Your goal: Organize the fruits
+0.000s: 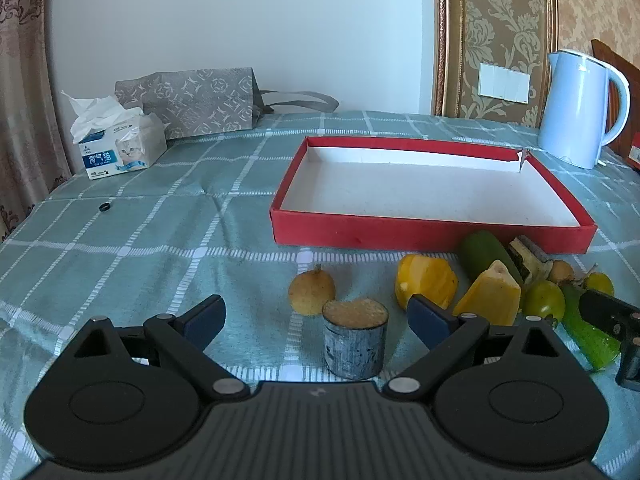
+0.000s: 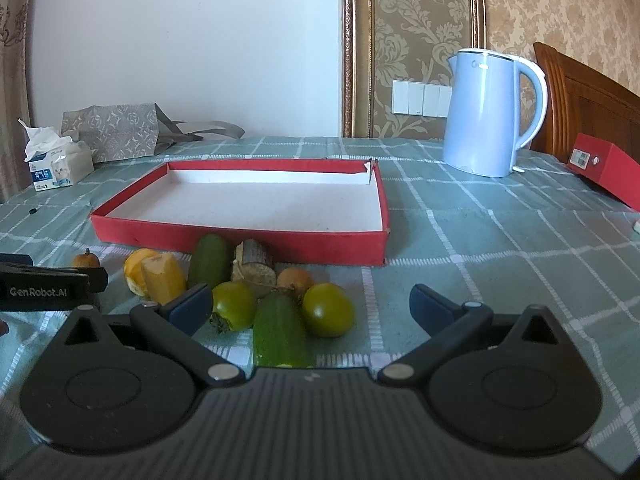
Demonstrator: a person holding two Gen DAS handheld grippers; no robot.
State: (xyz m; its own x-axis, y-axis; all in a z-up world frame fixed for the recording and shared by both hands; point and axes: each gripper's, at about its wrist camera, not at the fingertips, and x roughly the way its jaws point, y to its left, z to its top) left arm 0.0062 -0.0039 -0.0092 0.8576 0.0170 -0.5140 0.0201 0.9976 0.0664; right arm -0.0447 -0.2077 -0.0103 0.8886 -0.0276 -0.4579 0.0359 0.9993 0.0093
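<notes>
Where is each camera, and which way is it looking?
Left wrist view: sits on the left gripper, low over the table, facing the red box; its own open fingers frame a cut log piece, and the right gripper pokes in at the right edge.
Right wrist view: sits on the right gripper, facing the same box over the fruit pile; its open fingers and the left gripper at the left edge show.
Both share the box, kettle and tissue pack.

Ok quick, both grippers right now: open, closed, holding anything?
Left gripper: open, holding nothing; short grey-barked sugarcane stub stands between its fingers.
Right gripper: open, holding nothing; above the green cucumber piece.
</notes>
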